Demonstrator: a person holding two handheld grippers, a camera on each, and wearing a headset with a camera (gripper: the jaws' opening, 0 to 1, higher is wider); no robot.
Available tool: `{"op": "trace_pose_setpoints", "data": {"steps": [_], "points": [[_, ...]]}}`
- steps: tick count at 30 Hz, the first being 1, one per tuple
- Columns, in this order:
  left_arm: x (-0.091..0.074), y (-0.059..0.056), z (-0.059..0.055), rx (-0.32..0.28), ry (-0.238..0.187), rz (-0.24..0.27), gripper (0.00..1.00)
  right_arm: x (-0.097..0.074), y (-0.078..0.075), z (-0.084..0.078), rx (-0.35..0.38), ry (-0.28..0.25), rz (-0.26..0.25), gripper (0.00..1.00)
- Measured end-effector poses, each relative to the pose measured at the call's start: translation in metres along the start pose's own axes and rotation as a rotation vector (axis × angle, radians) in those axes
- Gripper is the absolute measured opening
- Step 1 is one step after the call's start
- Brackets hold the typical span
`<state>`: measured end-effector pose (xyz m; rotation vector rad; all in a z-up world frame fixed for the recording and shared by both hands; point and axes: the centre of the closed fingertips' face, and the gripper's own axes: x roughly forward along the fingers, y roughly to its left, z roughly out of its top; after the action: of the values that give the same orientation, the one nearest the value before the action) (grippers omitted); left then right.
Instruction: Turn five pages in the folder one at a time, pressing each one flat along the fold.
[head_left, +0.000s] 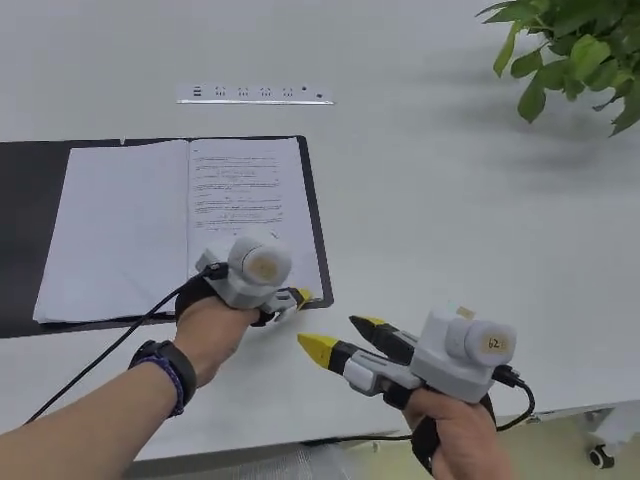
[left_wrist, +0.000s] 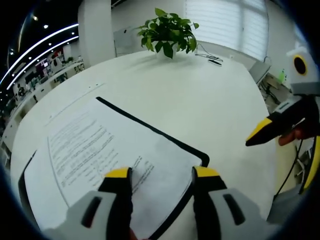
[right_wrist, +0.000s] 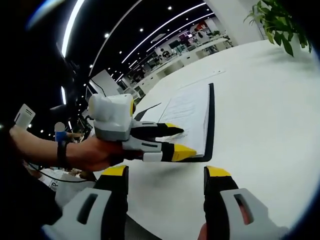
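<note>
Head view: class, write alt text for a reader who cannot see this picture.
A black folder lies open on a white table, with the open left gripper at the lower right corner of its printed right page. The open right gripper hovers over the table nearer the person; a socket strip and a plant sit beyond.

printed lines on the folder page, too small to read, no other legible text
</note>
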<state>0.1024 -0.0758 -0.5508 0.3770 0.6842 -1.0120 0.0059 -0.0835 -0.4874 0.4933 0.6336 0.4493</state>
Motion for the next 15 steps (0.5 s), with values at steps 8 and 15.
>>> {"op": "trace_pose_setpoints", "data": {"steps": [8,15], "points": [[-0.001,0.005,0.001,-0.021,-0.011,0.013,0.41,0.024,-0.019,0.032,0.043,-0.075,-0.008,0.53],[-0.001,0.007,0.0,-0.036,-0.02,0.006,0.39,0.06,-0.037,0.051,0.083,-0.101,0.002,0.47]]}}
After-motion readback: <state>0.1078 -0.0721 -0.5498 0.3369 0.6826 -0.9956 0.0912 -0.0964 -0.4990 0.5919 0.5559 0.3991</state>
